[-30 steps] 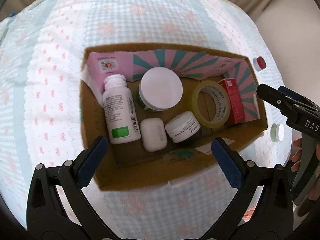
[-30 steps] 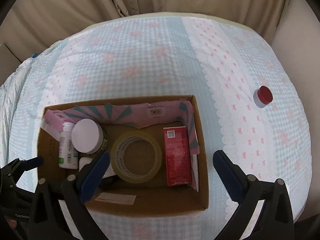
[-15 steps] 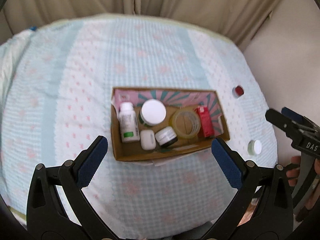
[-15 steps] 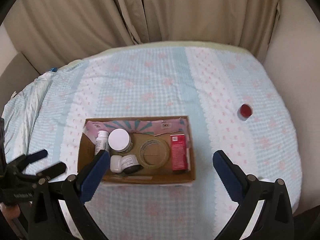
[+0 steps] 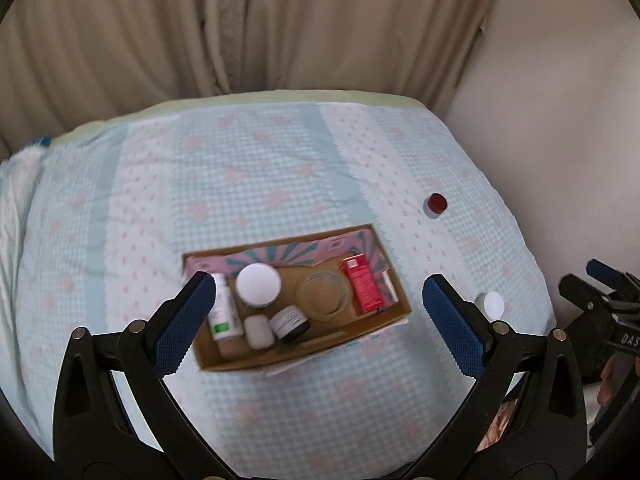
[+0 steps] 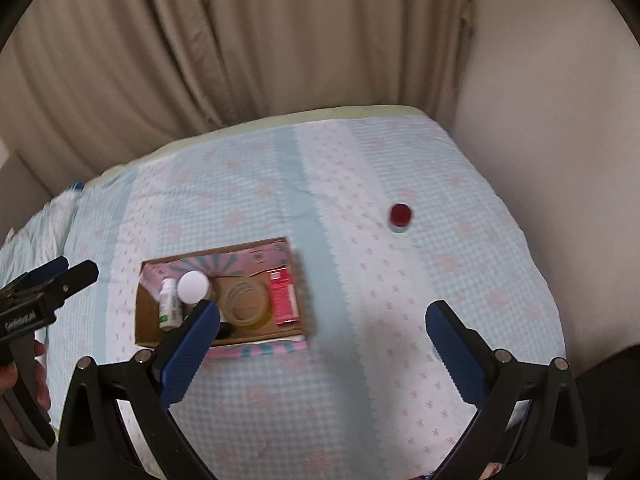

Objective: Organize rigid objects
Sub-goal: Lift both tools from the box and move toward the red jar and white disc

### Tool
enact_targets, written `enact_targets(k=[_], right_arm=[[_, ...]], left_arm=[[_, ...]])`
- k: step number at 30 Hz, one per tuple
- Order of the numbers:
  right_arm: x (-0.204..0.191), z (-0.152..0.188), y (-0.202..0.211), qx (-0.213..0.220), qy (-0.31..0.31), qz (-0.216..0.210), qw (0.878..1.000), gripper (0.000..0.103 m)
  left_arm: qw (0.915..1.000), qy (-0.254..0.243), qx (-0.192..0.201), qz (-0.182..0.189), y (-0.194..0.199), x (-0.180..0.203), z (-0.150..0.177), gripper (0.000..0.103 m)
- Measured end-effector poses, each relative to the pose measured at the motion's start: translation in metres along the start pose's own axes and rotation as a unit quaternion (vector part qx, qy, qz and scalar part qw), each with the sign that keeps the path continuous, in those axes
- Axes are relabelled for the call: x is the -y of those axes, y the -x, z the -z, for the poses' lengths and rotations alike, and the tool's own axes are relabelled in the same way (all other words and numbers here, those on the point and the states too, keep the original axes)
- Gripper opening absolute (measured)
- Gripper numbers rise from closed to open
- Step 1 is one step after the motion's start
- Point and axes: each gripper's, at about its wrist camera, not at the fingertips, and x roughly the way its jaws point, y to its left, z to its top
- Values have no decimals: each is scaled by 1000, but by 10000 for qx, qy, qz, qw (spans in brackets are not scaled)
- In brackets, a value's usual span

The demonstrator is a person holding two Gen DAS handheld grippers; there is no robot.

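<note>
An open cardboard box [image 5: 224,360] lies on the bed. It holds a white bottle [image 5: 224,312], a white-lidded jar [image 5: 258,285], a tape roll [image 5: 323,292], a red carton [image 5: 362,283], a white earbud case [image 5: 258,332] and a small dark jar [image 5: 290,323]. Outside it, a red-lidded jar [image 5: 437,202] stands far right and a white-lidded jar [image 5: 492,305] near the bed's right edge. My left gripper [image 5: 316,292] hangs open and empty high above the box. My right gripper [image 6: 322,312] is open and empty too, right of the box [image 6: 148,320], well short of the red-lidded jar [image 6: 401,214].
The bed carries a blue and pink checked cover [image 5: 280,168]. Beige curtains [image 5: 240,28] hang behind it and a plain wall [image 5: 560,120] runs along its right side. A person's hand [image 6: 38,364] holds the left gripper's handle.
Both grippers have pulled up and back from the box, so it looks much smaller and the curtains come into view. Nothing in the box has moved.
</note>
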Motion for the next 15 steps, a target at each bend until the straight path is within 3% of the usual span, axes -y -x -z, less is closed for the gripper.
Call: enact_targets(k=[8,11,15], right_arm=[[81,14,-4,-47,-759,307,9966,103],[111,24,-8,67,-1222,450,9915,103],[140,36,-23,170,-1618,640,9846,103]], left_arm=[[9975,-550,-248,373,-57,87,-37,103],[9918,-1132,-455,374,-92,132,-47,103],[9847,-1527,-685,492,-135,176,-55,103]])
